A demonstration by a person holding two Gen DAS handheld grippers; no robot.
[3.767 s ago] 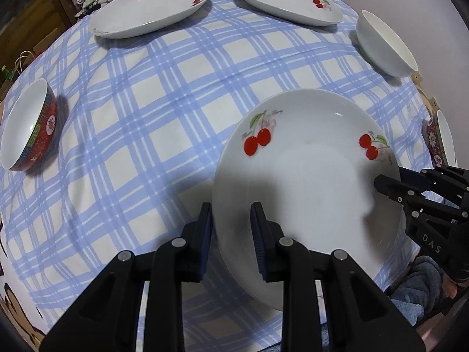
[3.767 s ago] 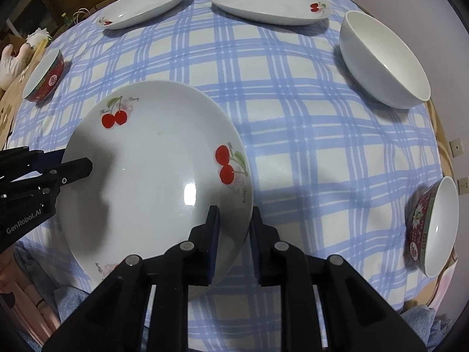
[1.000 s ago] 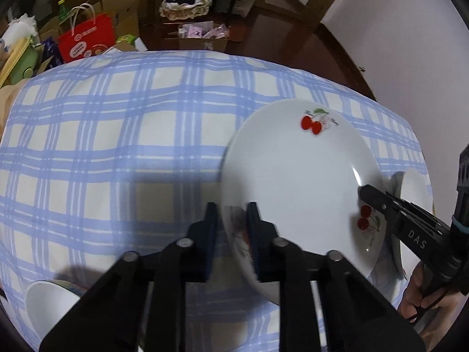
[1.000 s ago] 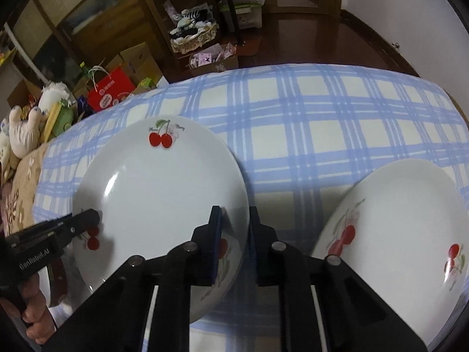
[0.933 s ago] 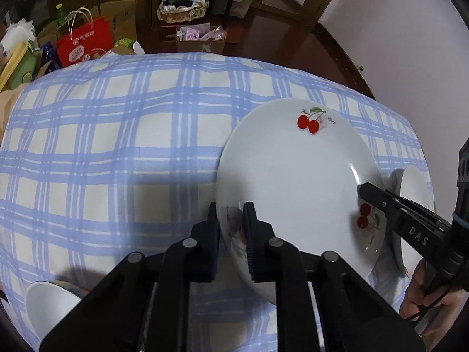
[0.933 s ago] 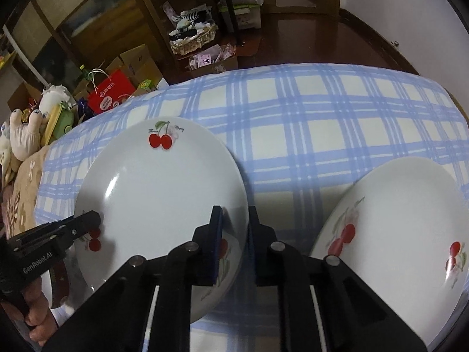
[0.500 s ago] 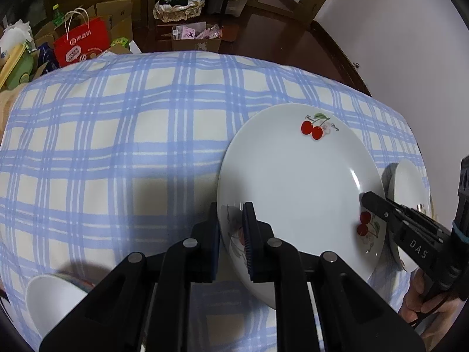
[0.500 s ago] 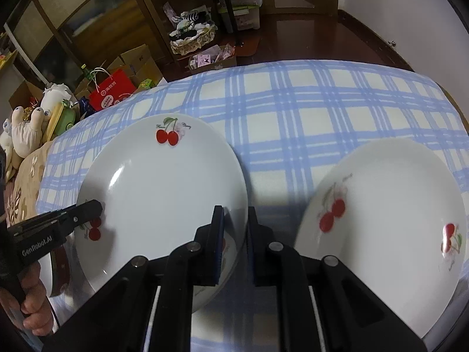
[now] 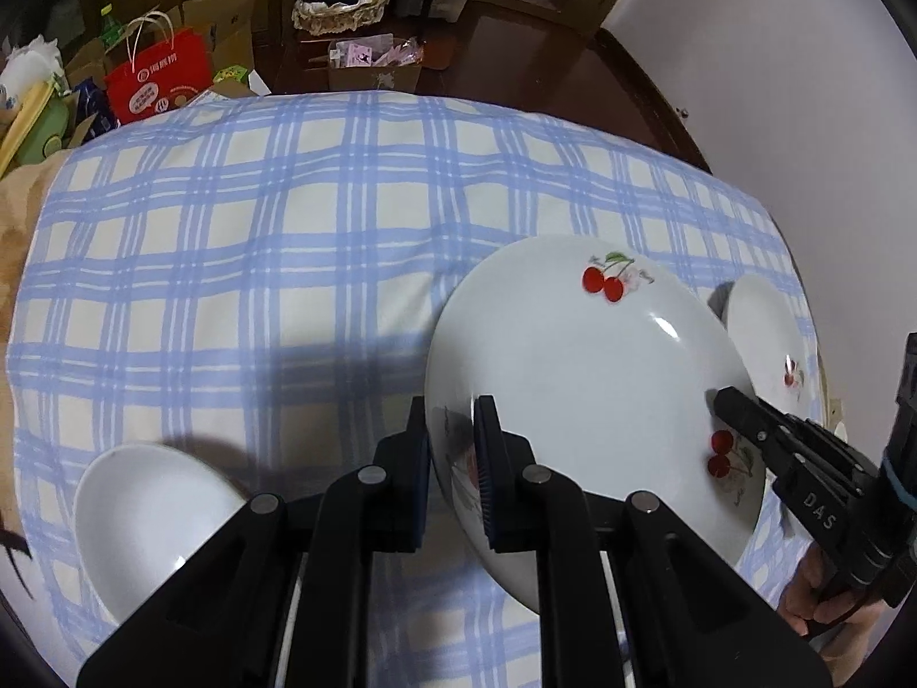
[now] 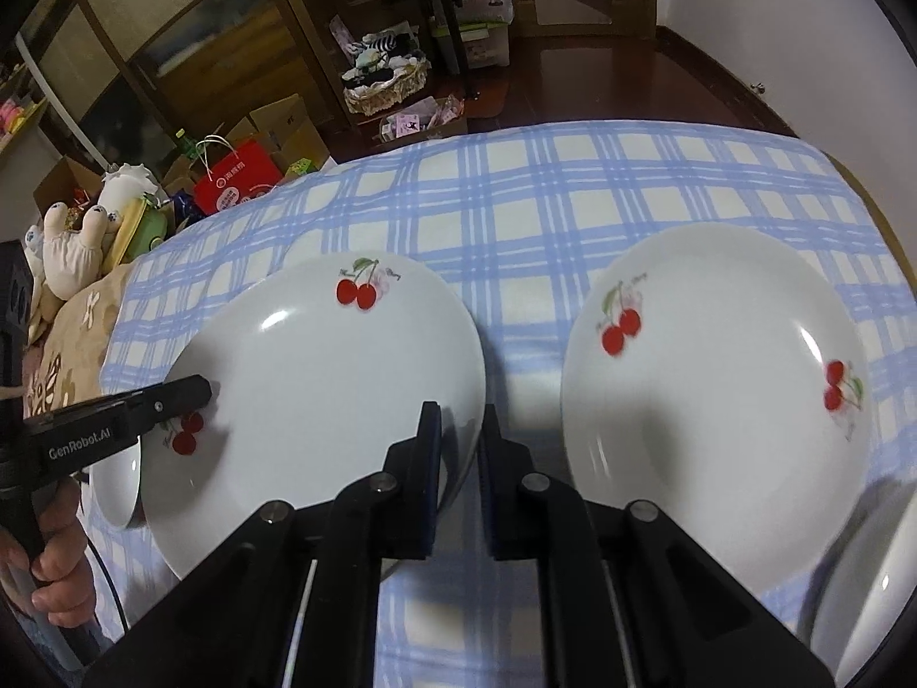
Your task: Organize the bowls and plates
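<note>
Cherry plates [image 10: 321, 378]: two. White bowl [image 9: 149, 522]: one. Tongs [image 9: 451, 447]: two.

Both wrist cameras look steeply down along their fingers, close above the checked tablecloth [image 9: 240, 264]. They share the cherry plate [image 9: 579, 367], seen from its left and right rims, and the cluttered floor beyond.

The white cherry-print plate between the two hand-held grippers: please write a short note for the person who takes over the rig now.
Left hand-held gripper: shut on the rim of the white cherry-print plate.
Right hand-held gripper: shut on the opposite rim of the same plate, which is held above the blue checked tablecloth.
Second cherry plate lies on the cloth just to the right; a plain white bowl lies to the left.
Done: one plate picked up.
Left: probably set it onto the second plate, then sort the bowls.
</note>
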